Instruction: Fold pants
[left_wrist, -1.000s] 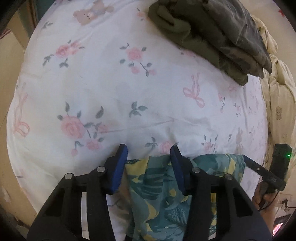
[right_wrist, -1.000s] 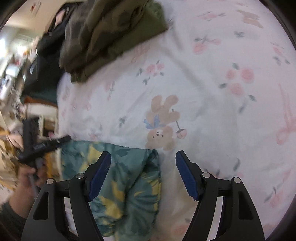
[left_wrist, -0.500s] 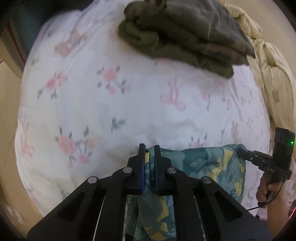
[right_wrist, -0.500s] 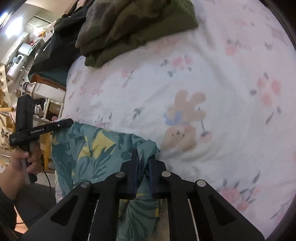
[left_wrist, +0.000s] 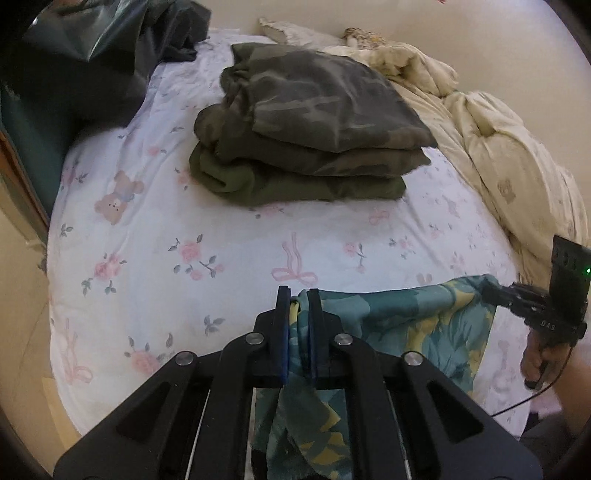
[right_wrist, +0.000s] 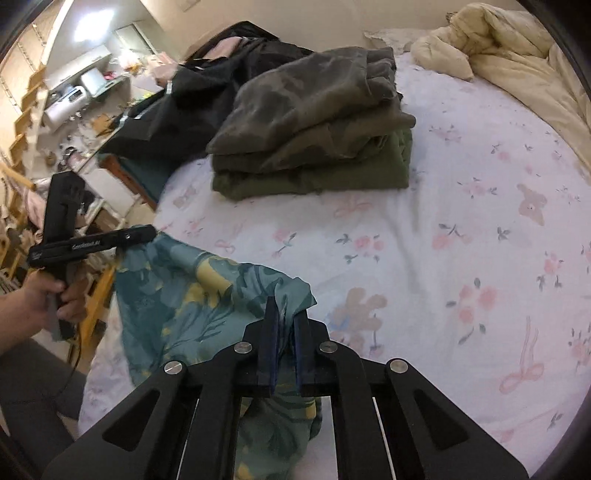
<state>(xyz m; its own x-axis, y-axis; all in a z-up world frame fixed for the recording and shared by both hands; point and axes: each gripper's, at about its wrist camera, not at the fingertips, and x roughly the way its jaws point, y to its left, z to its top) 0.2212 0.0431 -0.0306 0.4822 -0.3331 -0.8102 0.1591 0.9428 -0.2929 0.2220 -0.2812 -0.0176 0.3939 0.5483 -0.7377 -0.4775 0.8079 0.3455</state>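
Note:
The pants (left_wrist: 399, 325) are teal with a yellow and dark leaf print. My left gripper (left_wrist: 298, 295) is shut on one top corner of them. My right gripper (right_wrist: 287, 314) is shut on the other corner. The pants (right_wrist: 192, 295) are stretched between the two grippers, lifted off the bed, and the rest hangs down below the jaws out of sight. In the left wrist view the right gripper (left_wrist: 496, 291) shows at the far right; in the right wrist view the left gripper (right_wrist: 147, 232) shows at the left.
The bed has a white floral sheet (left_wrist: 229, 258). A stack of folded olive and camouflage clothes (left_wrist: 306, 125) lies at the far middle of it. A cream duvet (left_wrist: 498, 147) is bunched along the right side. Dark clothes (right_wrist: 192, 96) and cluttered furniture (right_wrist: 74, 99) lie past the left edge.
Both grippers were open around the top edge of the pants a second ago, then shut on it. They have since risen, lifting the pants off the sheet.

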